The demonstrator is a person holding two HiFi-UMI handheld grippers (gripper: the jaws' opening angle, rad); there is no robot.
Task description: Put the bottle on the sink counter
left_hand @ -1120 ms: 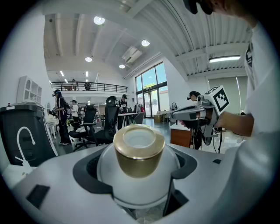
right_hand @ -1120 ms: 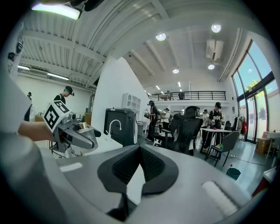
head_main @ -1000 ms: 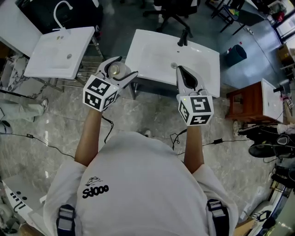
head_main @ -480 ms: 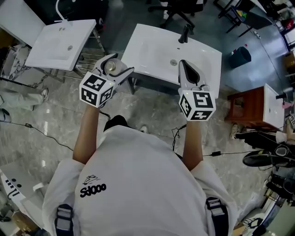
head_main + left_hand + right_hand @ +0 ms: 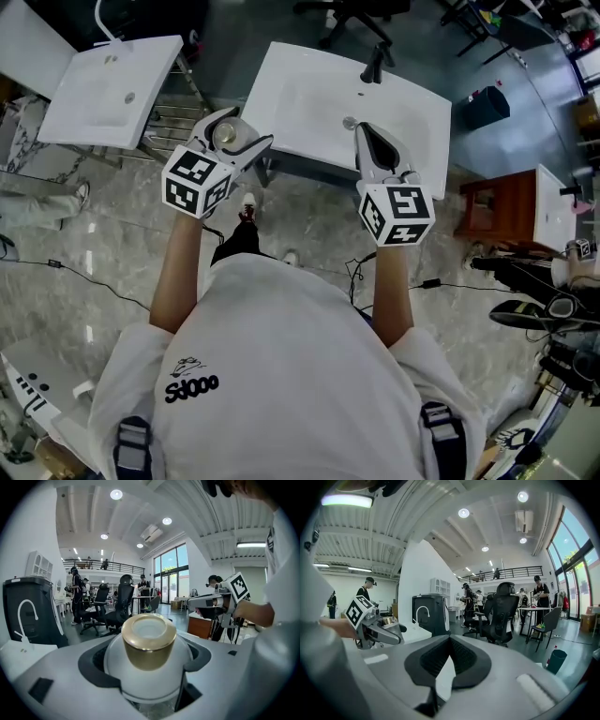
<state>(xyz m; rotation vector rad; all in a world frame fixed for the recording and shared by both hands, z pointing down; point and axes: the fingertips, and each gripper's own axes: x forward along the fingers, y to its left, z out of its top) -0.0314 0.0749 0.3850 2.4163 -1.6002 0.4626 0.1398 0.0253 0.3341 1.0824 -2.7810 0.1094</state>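
Note:
A round white bottle with a gold cap (image 5: 227,138) sits upright between the fingers of my left gripper (image 5: 239,131), which is shut on it just left of the white sink counter (image 5: 309,103). The left gripper view fills with that bottle (image 5: 149,641), its body clasped in the left gripper (image 5: 148,657). My right gripper (image 5: 365,136) hangs over the counter's front edge, jaws together with nothing in them. The right gripper (image 5: 450,641) points towards office chairs, and the left gripper (image 5: 379,627) with the bottle shows at the left of the right gripper view.
A black faucet (image 5: 375,66) stands at the counter's back edge. A second white basin (image 5: 103,80) stands to the left on a metal frame. A brown cabinet (image 5: 502,211) and a dark bin (image 5: 483,101) are to the right. Cables lie on the marble floor.
The person has shifted a little towards the counter, and a foot now shows below it. Both grippers keep their poses, the left still holding the bottle.

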